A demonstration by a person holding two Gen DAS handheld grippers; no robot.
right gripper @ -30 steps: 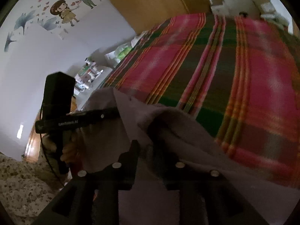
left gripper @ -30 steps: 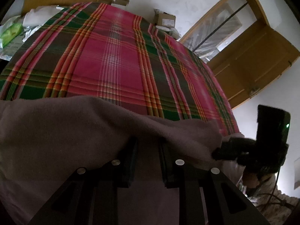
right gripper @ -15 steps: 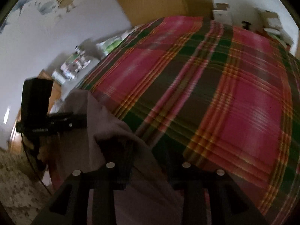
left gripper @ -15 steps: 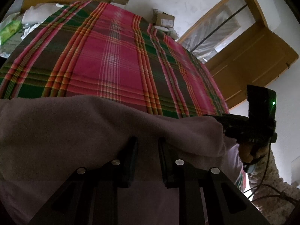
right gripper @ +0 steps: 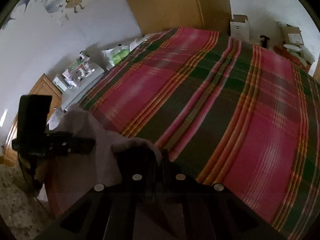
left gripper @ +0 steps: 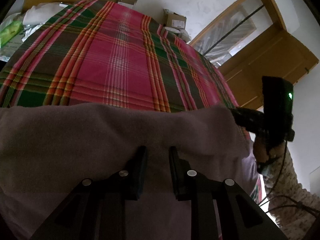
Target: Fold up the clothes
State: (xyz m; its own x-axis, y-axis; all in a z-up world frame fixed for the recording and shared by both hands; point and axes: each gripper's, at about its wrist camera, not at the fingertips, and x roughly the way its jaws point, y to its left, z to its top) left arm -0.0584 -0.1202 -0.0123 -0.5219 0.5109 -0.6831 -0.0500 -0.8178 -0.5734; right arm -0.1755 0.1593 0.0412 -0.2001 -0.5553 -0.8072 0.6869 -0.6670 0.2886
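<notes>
A mauve fleece garment (left gripper: 120, 136) hangs stretched between my two grippers at the near edge of the bed, over a red and green plaid bedspread (left gripper: 120, 60). My left gripper (left gripper: 156, 152) is shut on the garment's top edge, with fabric draped around its fingers. The right gripper (left gripper: 236, 114) pinches the garment's right corner, and a hand (left gripper: 262, 152) holds its handle. In the right wrist view, my right gripper (right gripper: 160, 156) is shut on the garment (right gripper: 84, 160), while the left gripper (right gripper: 90, 142) holds the far corner. The bedspread (right gripper: 220, 100) lies flat ahead.
Cardboard boxes (left gripper: 175, 20) stand past the bed's far end, beside a wooden door (left gripper: 270, 60). Plastic bags (left gripper: 12, 30) lie at the bed's left edge. A white box (right gripper: 239, 27) and a cluttered bedside cabinet (right gripper: 80, 74) line the walls. Speckled floor (right gripper: 16, 200) is below.
The two grippers have moved apart. The garment's top edge, bunched and sagging a second ago, is now pulled into a nearly straight line between them.
</notes>
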